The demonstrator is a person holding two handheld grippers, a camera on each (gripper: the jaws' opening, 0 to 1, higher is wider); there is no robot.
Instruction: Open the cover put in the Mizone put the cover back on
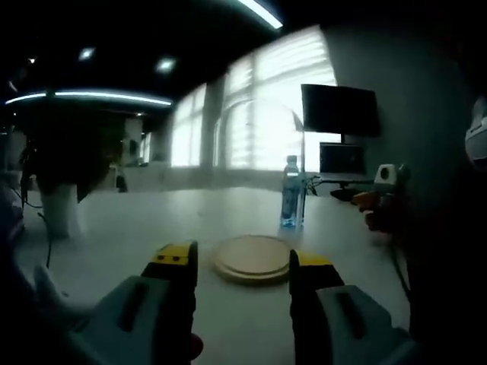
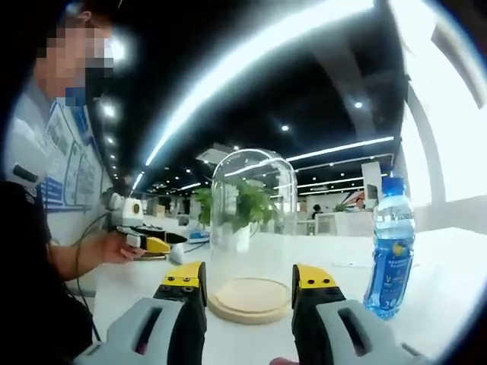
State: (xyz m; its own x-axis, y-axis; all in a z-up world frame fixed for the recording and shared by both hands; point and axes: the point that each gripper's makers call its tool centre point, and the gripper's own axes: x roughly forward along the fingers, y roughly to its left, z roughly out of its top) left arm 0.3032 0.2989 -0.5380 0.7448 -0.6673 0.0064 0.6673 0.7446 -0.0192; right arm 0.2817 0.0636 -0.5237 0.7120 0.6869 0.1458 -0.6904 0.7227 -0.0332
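Left tongs [image 1: 242,262] open, yellow-tipped grey jaws spread wide with nothing between them, hovering low over the white worktop [image 1: 137,220] and aimed at the round pale wooden base [image 1: 253,258] just ahead. Right tongs [image 2: 249,283] also open and empty, jaws either side of that same wooden base [image 2: 249,299] as seen from the opposite side. In the right gripper view the other gripper [image 2: 148,243] shows at left, held in the person's hand [image 2: 114,247], well back from the dome. The clear glass bell-jar cover [image 2: 251,220] sits upright on the wooden base, closed down on it as far as can be told; in the left gripper view the glass cover [image 1: 259,175] is faint against the bright window but its arched outline stands over the base. The blue-capped clear plastic Mizone bottle with blue label [image 2: 390,247] stands upright on the worktop outside the cover, beside it, apart from the base; in the left gripper view the bottle [image 1: 291,192] is just behind the base to the right. Progress judgement: nothing done yet. Cover not lifted, bottle not inside. All three steps left: lift cover, set bottle on the base, lower cover back. Neither tongs touches the cover. Background: a dark monitor [image 1: 338,110] on the wall side, a green potted plant [image 2: 243,209] seen through the glass.
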